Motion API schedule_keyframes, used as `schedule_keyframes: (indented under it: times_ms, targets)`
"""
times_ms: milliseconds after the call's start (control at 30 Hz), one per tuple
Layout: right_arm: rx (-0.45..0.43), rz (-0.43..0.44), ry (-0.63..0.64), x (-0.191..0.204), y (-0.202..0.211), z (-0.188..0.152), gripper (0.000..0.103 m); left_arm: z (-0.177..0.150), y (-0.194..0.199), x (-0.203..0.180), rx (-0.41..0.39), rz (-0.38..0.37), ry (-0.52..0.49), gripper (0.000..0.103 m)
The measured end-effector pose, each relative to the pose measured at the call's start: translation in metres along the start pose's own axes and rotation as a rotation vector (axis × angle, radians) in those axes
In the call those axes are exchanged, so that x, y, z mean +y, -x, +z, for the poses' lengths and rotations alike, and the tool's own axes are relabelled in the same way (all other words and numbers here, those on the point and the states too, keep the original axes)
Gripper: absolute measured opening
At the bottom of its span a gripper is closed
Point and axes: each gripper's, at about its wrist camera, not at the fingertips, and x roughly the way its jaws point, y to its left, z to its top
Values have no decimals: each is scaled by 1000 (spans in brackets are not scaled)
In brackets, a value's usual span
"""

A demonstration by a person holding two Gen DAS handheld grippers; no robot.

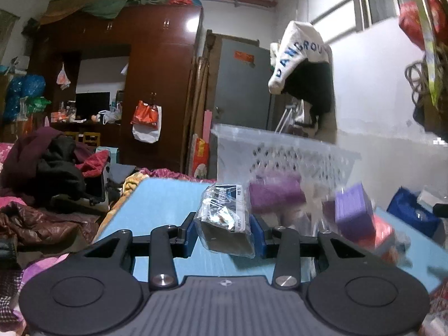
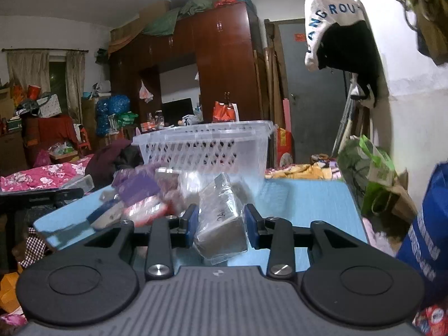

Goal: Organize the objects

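Observation:
In the left wrist view my left gripper (image 1: pixel 223 231) is shut on a clear-wrapped box with blue-and-white print (image 1: pixel 225 218), held just above the blue table (image 1: pixel 156 204). My right gripper (image 2: pixel 221 224) is shut on a grey box in clear wrap (image 2: pixel 221 221), tilted, also off the table (image 2: pixel 308 204). A white perforated plastic basket (image 1: pixel 296 159) (image 2: pixel 207 148) stands at the table's far side. Purple and red packets (image 1: pixel 358 212) (image 2: pixel 140 193) lie blurred beside the held boxes.
A blue bag (image 1: pixel 411 212) (image 2: pixel 425 238) sits at the table's right edge. A green bag (image 2: pixel 366 173) stands beyond the table on the right. Heaped clothes (image 1: pixel 47 168) cover the bed on the left. A dark wardrobe (image 2: pixel 218 64) and a grey door (image 1: pixel 243 89) stand behind.

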Motion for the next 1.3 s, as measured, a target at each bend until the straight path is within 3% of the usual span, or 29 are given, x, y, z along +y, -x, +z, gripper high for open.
schedule_keyframes:
  times_ms: [233,367,433,567,600,633,700,733,767,867,967,1133,1200,1267,1300]
  targets:
    - [-46,71,30,-3,-44,66,39,70,-19,-8,-86,-75,-34,44]
    - [-15,134,49,-1,-96,105,39,120,-79,-24,-12,-175,-61,44]
    - [31,174,10,-2,-129,121,39,135,-114,-31,39,-172,-62,44]
    - [73,128,50,1,-171,131,39,147,-167,-42,131,-197,-45,44]
    - [82,136,51,2,-176,129,40,147,-176,-46,139,-203,-50,46]
    - [96,141,67,2,-181,128,42,147,-182,-49,141,-208,-58,56]
    - [92,97,81,2,-185,123,64,142,-189,-52,145,-196,-77,83]
    - [82,66,74,0,-180,122,87,138,-186,-49,138,-178,-74,84]
    - [72,49,68,-1,-172,119,99,135,-180,-47,123,-173,-72,84]
    - [29,83,64,-2,-131,99,102,121,-137,-39,56,-176,-71,84]
    - [15,83,37,-9,-86,58,103,87,-86,-34,-2,-187,-77,86]
    - [26,111,-109,-21,-47,-9,103,39,-67,-27,23,-157,-11,86]
    - [33,95,-123,-25,-49,-16,96,37,-77,-24,60,-150,16,86]
    - [65,112,-106,-28,-60,-8,77,41,-88,-24,74,-153,20,86]
    - [77,124,-99,-28,-69,-2,76,43,-91,-25,73,-156,15,86]
